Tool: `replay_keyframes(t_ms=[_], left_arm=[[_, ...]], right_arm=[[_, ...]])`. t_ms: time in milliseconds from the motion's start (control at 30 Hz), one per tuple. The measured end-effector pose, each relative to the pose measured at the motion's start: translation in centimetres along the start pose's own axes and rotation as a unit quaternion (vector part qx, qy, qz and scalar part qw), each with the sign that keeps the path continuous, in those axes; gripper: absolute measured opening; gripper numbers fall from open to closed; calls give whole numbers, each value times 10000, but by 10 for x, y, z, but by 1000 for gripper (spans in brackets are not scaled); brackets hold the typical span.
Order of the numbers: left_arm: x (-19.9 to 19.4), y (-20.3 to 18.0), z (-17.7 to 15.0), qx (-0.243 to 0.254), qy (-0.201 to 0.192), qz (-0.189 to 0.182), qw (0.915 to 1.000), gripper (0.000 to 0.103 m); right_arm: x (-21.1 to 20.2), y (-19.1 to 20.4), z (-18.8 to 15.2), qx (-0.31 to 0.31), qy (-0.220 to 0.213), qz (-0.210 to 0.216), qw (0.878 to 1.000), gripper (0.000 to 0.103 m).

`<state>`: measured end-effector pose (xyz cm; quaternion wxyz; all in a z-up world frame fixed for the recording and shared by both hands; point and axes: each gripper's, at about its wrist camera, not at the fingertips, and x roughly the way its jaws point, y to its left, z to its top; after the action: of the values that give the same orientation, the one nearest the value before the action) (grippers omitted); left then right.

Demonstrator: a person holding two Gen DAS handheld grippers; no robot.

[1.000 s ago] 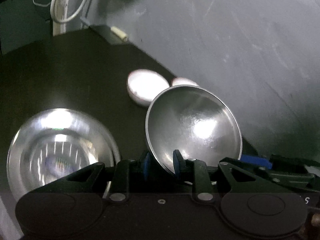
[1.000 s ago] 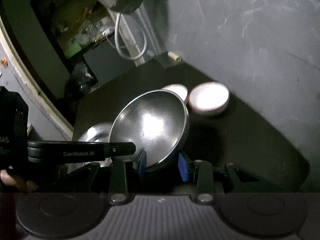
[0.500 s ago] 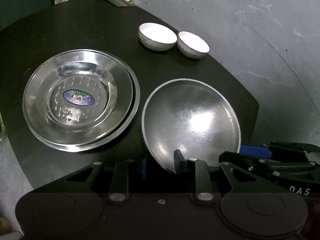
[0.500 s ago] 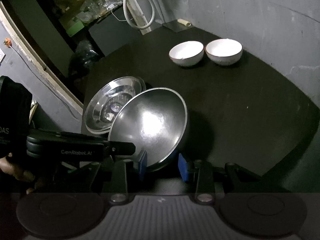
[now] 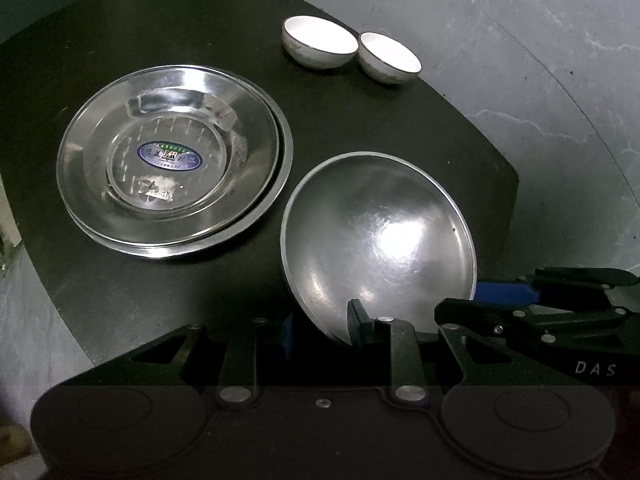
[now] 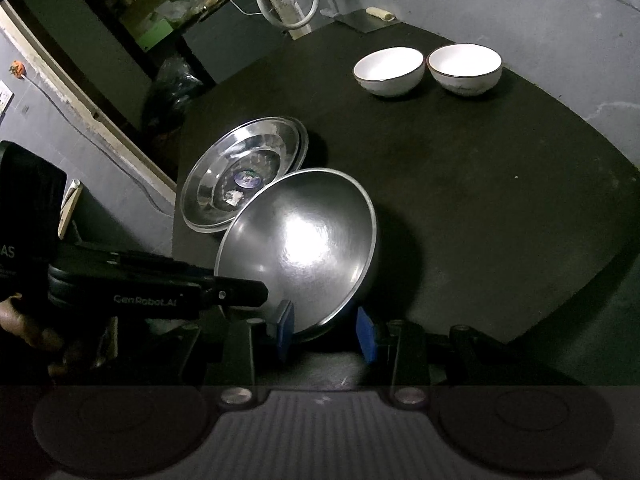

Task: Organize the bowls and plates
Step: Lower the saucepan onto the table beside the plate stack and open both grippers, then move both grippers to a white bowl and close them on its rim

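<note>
Both grippers grip one wide, shallow, polished steel bowl (image 5: 378,236) by its near rim, tilted, hollow toward the cameras. The left gripper (image 5: 320,330) has one pad inside the rim and one behind the wall; the right gripper (image 6: 326,330) straddles the rim a little further along, jaws narrow on the thin metal. The bowl hangs low over the dark round tabletop (image 6: 480,208), just beside a stack of two flat steel plates (image 5: 172,168) with a blue oval sticker in the top one. Whether its far edge touches the tabletop cannot be told. Two small white ceramic bowls with dark rims (image 6: 426,70) sit side by side near the far edge, well apart. Judgement: the steel bowl is light and stiff but slick, with a thin rim, so a rim pinch can pivot or slip; two holds apart on the rim steady it. The ceramic bowls look heavier and chip-prone; take them at the rim, squarely.
</note>
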<state>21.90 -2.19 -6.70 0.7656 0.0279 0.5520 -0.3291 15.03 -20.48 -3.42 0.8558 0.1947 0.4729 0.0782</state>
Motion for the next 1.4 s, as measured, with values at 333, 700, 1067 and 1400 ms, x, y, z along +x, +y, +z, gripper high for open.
replay_keyframes(t_ms=[333,700,1067,1400], left_arm=[[1,-1,3,-3,-19,11,10000,30],[-13,-2,9,-1,-144,239,9996,54],[-46,-6,32,135,-728,485,9961,96],[-36,-5,76,-261,-1074,459,9928,102]], right_arm=[[1,-3,1,33,6,19,10000,40],[-1,-6,-1,35,-40,-2,10000,49],[-17,-21,6,258,-435,-123,9986,82],[-26,-48,31,414,-1012,-485,9928,103]])
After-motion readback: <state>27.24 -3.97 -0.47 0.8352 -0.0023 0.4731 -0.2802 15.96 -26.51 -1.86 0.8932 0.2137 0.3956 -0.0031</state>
